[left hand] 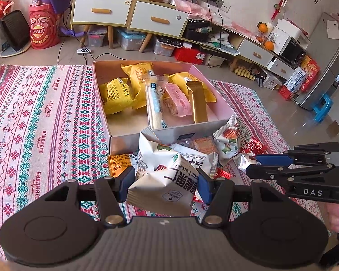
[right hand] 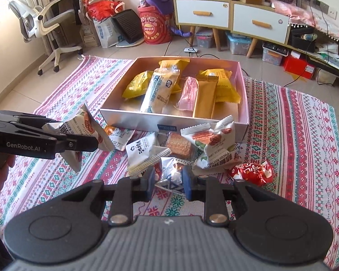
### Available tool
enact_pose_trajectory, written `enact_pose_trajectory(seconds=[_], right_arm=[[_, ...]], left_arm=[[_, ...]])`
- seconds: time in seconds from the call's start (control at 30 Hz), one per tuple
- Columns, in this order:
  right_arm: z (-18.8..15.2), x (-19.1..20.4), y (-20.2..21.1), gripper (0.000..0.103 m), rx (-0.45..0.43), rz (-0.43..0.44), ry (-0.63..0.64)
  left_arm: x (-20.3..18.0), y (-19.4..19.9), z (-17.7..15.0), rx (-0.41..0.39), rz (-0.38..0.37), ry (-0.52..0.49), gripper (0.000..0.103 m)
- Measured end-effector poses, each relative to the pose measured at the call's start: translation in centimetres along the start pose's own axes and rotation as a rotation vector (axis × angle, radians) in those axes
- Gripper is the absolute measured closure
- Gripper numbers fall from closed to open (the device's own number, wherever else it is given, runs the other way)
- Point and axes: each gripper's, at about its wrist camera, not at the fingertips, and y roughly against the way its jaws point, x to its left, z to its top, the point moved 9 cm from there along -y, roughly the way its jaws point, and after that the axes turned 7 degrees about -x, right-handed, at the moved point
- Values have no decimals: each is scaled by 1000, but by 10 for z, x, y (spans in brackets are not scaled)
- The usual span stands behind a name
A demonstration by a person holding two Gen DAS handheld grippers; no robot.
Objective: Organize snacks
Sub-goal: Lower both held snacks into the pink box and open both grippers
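My left gripper (left hand: 166, 185) is shut on a white pecan-kernel packet (left hand: 162, 180), held above the mat just in front of the box; the right wrist view shows this gripper (right hand: 79, 133) and its packet (right hand: 83, 126) from the side. My right gripper (right hand: 168, 180) is shut on a small silver snack packet (right hand: 171, 172); in the left wrist view it (left hand: 252, 164) hangs to the right. An open pink-white box (left hand: 169, 133) (right hand: 147, 122) holds several yellow, gold, pink and white snacks. Loose snacks (right hand: 205, 144) lie piled in front of the box.
A patterned woven mat (left hand: 40, 124) (right hand: 293, 135) covers the floor under the box. A red wrapped candy (right hand: 253, 171) lies to the right of the pile. Beyond the mat stand a white-drawer cabinet (left hand: 128, 15), a red bucket (left hand: 43, 29) and an office chair (right hand: 43, 22).
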Motion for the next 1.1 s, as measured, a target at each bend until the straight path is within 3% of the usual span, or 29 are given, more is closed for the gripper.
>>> enact_pose_trajectory(seconds=[0.57, 0.97, 1.1], right_arm=[[45, -7, -16, 80, -73, 16, -82], [66, -8, -55, 80, -67, 32, -138], [64, -6, -67, 80, -48, 23, -133]], left_arm=[[6, -15, 46, -79, 56, -15, 39], [24, -56, 66, -68, 142, -17, 39], [28, -66, 66, -58, 187, -60, 39]])
